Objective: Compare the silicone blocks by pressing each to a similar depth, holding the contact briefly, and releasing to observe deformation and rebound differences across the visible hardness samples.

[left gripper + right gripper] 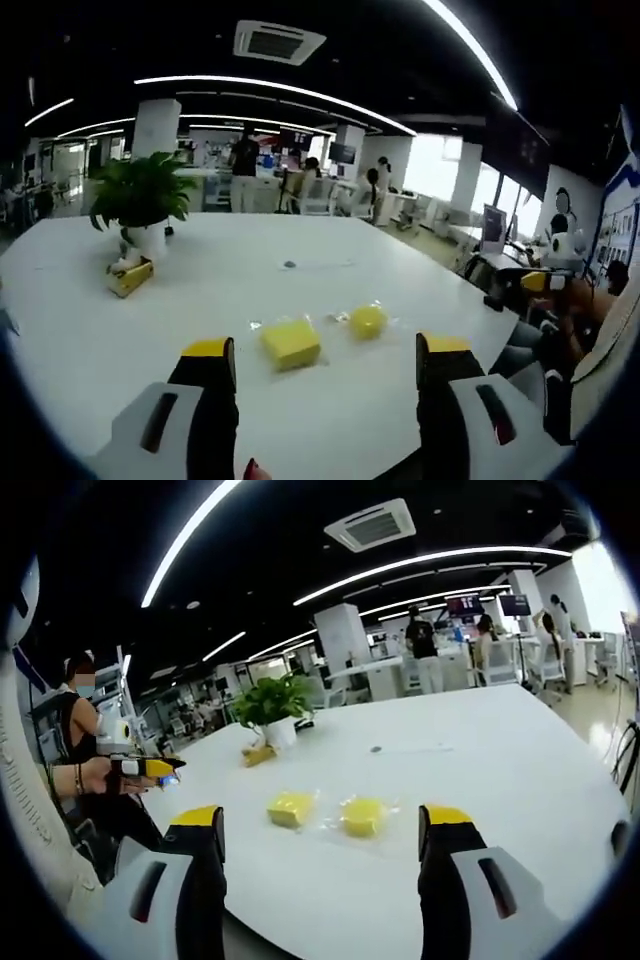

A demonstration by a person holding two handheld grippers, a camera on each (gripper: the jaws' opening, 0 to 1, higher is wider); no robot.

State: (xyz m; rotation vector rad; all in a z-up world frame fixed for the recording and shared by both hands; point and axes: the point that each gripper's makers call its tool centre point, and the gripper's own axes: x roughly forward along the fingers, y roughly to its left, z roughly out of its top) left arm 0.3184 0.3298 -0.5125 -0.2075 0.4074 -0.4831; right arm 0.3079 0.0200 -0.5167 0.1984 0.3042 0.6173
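Yellow blocks (291, 343) (368, 321) on table (250, 290) | both claws (325, 362) (332, 832) released | right gripper view: seated person (85, 730)

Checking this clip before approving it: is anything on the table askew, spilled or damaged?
Nothing stands out. The square yellow block and the round yellow block lie flat on the white table, apart from each other. The potted plant stands upright.

A potted plant (143, 200) stands far left on the white table (300, 290), a small yellow box (131, 277) touching its pot. People stand farther back.
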